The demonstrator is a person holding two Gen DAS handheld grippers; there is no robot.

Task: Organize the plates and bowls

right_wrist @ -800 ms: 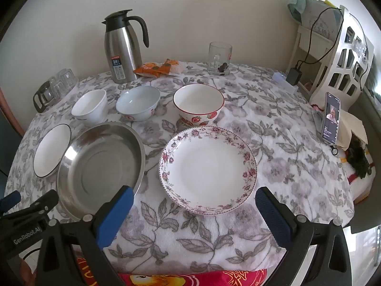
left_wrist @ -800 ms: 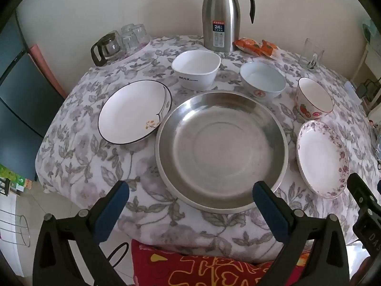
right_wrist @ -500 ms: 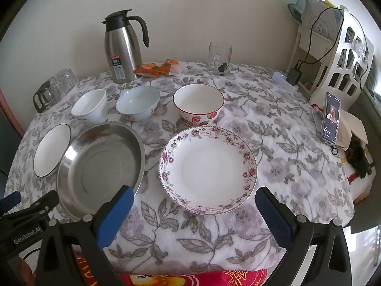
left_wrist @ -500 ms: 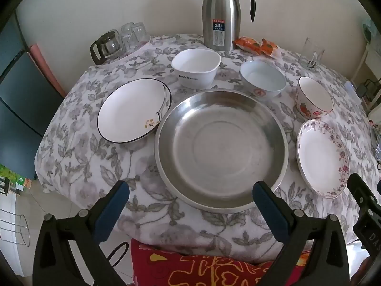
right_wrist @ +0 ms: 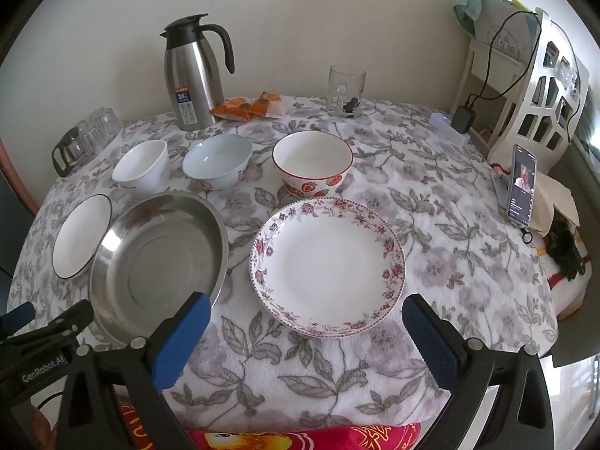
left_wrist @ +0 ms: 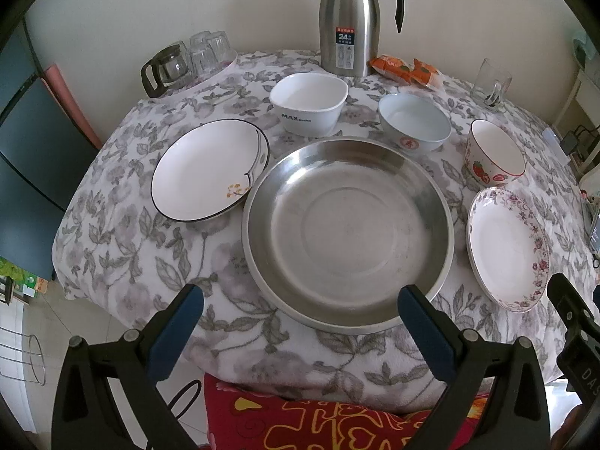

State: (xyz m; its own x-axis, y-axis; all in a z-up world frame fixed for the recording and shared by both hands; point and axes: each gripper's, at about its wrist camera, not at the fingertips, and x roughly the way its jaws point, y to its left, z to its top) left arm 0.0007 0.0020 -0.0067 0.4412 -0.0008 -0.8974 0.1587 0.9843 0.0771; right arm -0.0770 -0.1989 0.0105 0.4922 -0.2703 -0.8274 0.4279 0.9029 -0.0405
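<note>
We found nothing stacked yet: both the left gripper (left_wrist: 300, 309) and right gripper (right_wrist: 305, 317) hung with fingers apart, empty. The floral plate (right_wrist: 327, 265) lay on the tabletop (right_wrist: 450, 232) beside the steel basin (right_wrist: 159, 258); a rim grasp seemed next.

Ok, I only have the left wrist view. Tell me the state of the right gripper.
Observer: The right gripper is open and empty, pointing at the floral plate.
Operator: Report what's right of that plate.
Observer: A phone stands propped near the table's right edge, screen lit.
Operator: Say what's behind it.
Observer: A white rack, with a black charger at its foot and a cable running up.
</note>
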